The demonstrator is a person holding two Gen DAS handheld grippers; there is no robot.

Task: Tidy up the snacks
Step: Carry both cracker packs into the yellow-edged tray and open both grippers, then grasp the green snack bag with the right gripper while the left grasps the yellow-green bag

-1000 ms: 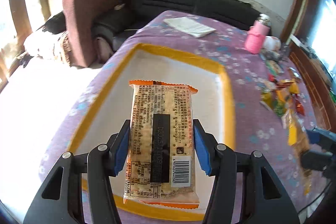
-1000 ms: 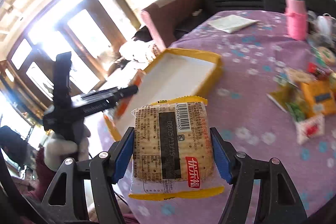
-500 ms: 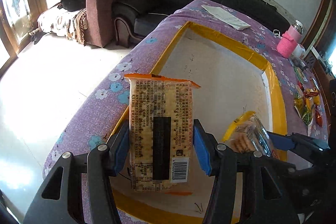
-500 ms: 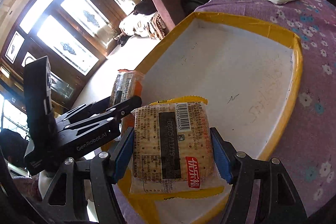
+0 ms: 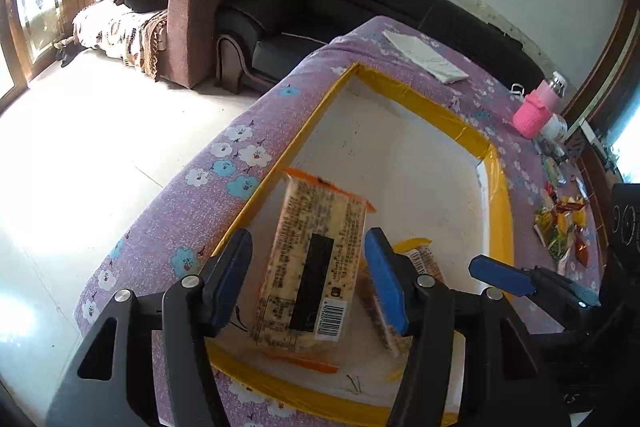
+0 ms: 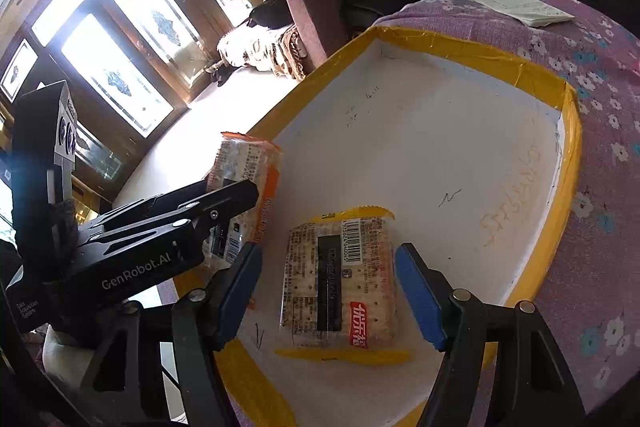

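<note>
A white tray with a yellow rim (image 5: 424,103) (image 6: 472,61) sits on the purple flowered tablecloth. An orange-edged cracker pack (image 5: 314,269) (image 6: 244,171) lies in the tray's near left corner, between the spread jaws of my left gripper (image 5: 308,281), which is open above it. A yellow-edged cracker pack (image 6: 338,281) (image 5: 420,259) lies flat beside it, between the spread jaws of my right gripper (image 6: 326,297), also open. The left gripper's body shows in the right wrist view (image 6: 132,247).
A pile of small snack packets (image 5: 562,223) lies on the cloth right of the tray. A pink bottle (image 5: 538,107) and folded white paper (image 5: 426,57) (image 6: 516,5) sit farther back. Sofas and the floor lie beyond the table's left edge.
Both grippers lowered into the tray's near corner and opened. Each cracker pack was let go and now lies on the tray floor.
</note>
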